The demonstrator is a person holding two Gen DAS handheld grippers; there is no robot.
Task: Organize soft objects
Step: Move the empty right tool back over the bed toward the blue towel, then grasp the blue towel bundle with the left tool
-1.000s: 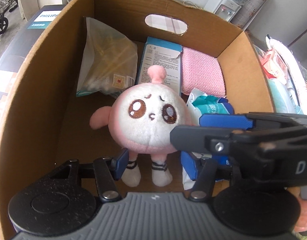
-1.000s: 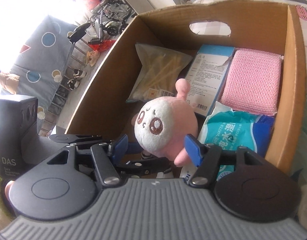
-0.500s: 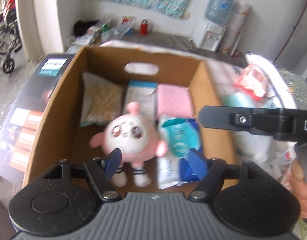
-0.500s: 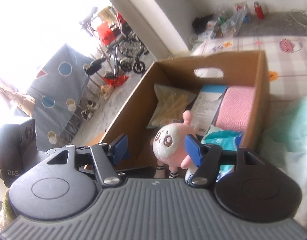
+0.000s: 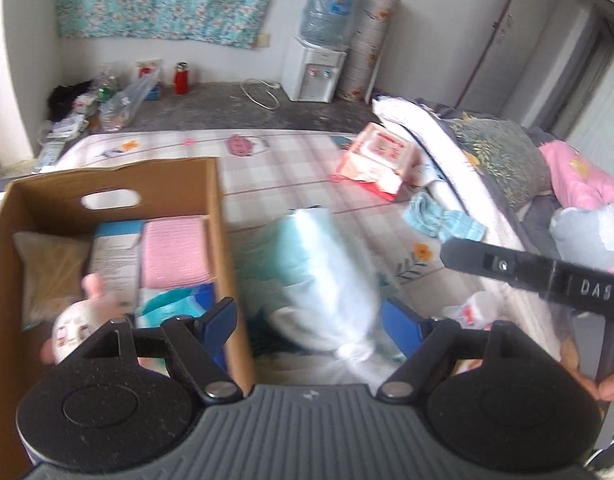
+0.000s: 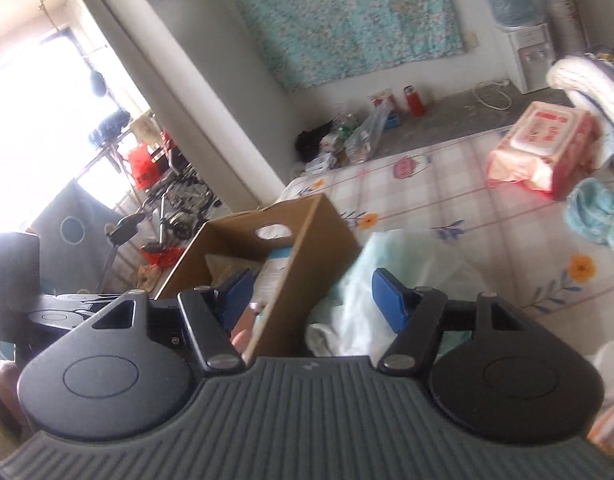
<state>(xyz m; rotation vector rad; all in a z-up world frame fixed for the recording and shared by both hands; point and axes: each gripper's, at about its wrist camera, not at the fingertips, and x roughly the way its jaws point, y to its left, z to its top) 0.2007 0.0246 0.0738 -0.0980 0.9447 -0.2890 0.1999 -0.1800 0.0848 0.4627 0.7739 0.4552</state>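
checked bed sheet point(image 5: 291, 168) bearing the cardboard box point(image 5: 223, 240), which already held the plush toy point(image 5: 73, 326). just beside the box lay a pale bagged bundle point(image 5: 319, 280), with a pink wipes pack point(image 5: 381, 156) farther off. left gripper point(image 5: 309, 322) and right gripper point(image 6: 309, 294) were both opening, nothing between the jaws. risk, as judged: slippery film could slide from the pads.

A pink-and-white plush doll point(image 5: 77, 320) lay in the cardboard box point(image 5: 221, 240); a pale bagged bundle point(image 5: 319, 276) sat beside it on the bed point(image 5: 291, 168).
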